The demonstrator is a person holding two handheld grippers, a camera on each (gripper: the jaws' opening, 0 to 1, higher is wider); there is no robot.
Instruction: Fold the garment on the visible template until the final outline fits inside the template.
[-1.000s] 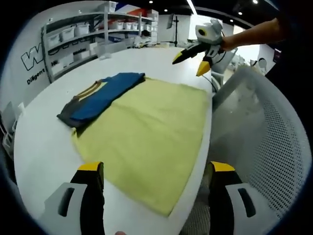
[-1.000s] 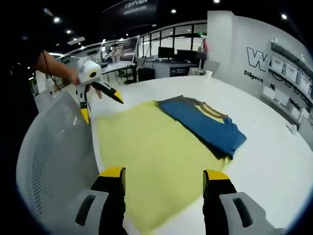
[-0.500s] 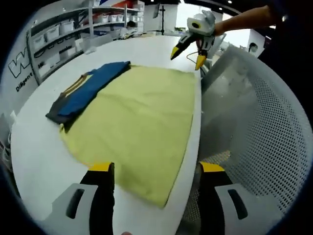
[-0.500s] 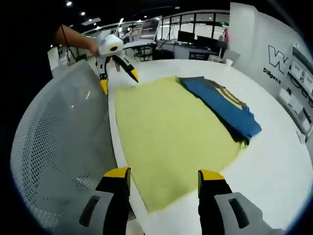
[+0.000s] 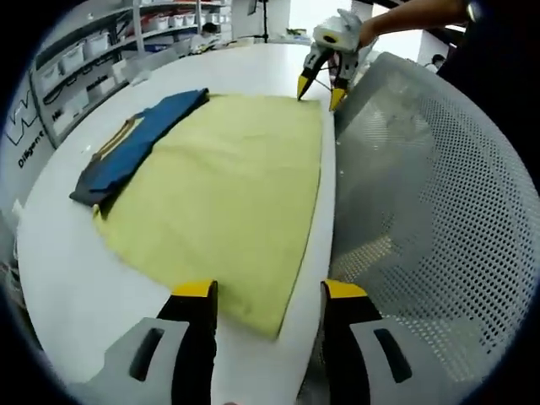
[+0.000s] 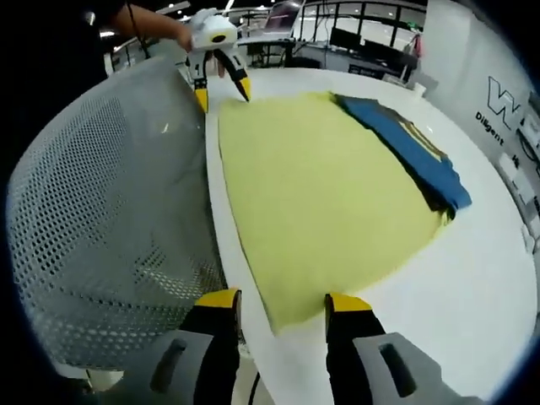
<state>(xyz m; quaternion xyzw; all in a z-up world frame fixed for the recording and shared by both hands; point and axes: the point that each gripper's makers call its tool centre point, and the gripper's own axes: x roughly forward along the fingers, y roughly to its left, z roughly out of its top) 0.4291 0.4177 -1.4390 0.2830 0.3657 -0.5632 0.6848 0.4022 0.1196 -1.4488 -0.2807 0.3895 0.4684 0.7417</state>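
Reaching for the two near corners of the yellow cloth [image 5: 224,181] looks like the step in hand. It lies flat on the white table [image 5: 59,278], its near edge along the table's rim. The blue garment [image 5: 135,143] lies folded along the cloth's far side, partly on it and partly on the table.

In the left gripper view, the left gripper [image 5: 263,294] hovers with jaws apart at the cloth's near left corner, holding nothing. The right gripper [image 5: 320,87], also apart and empty, stands at the near right corner. The right gripper view shows the same from the other end. A mesh chair back [image 5: 422,194] stands against the table's near rim.

Next, I judge, each gripper must come down and close on its corner, pinching cloth without catching the table edge or the chair.
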